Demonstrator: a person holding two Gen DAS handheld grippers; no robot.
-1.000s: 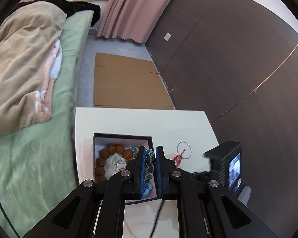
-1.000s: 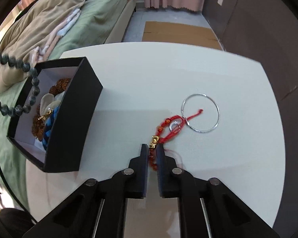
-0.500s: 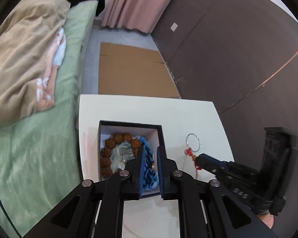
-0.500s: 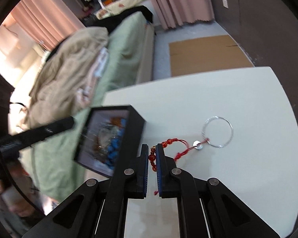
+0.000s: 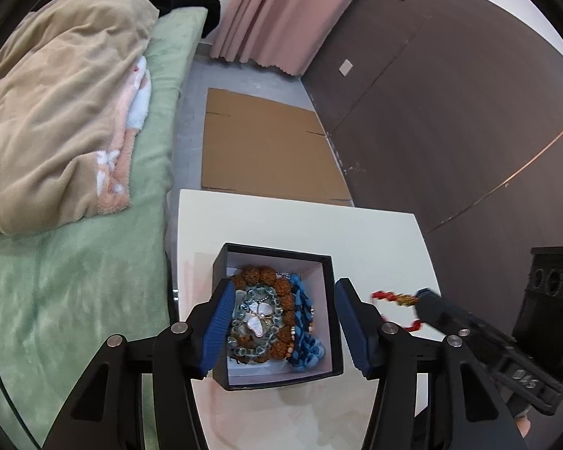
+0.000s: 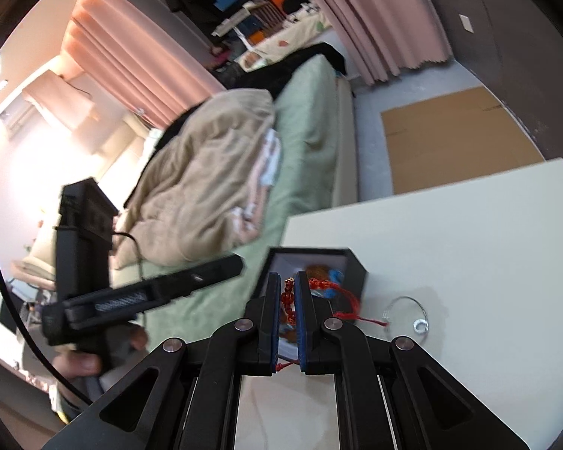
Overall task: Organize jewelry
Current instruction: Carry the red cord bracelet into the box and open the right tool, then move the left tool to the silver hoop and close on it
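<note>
A black box (image 5: pixel 330 322) with a white lining stands on the white table (image 5: pixel 281 221). It holds a brown bead bracelet (image 5: pixel 257 275), a pale blue bead bracelet (image 5: pixel 244 352) and blue jewelry (image 5: pixel 304 337). My left gripper (image 5: pixel 281 322) is open above the box, its fingers on either side of it, empty. My right gripper (image 6: pixel 287 302) is shut on a red bead bracelet (image 6: pixel 288 300) with a red cord and holds it in the air beside the box (image 6: pixel 353 266). It also shows in the left wrist view (image 5: pixel 394 298).
A thin silver bangle (image 6: pixel 409 315) and a small silver ring (image 6: pixel 419 325) lie on the table (image 6: pixel 469 243) right of the box. A bed with a green sheet (image 5: pixel 75 262) and a beige blanket borders the table's left. Flat cardboard (image 5: pixel 266 150) lies on the floor beyond.
My left gripper has opened, and the pale bead bracelet it held now lies in the box. My right gripper has lifted the red bracelet off the table and carried it toward the box.
</note>
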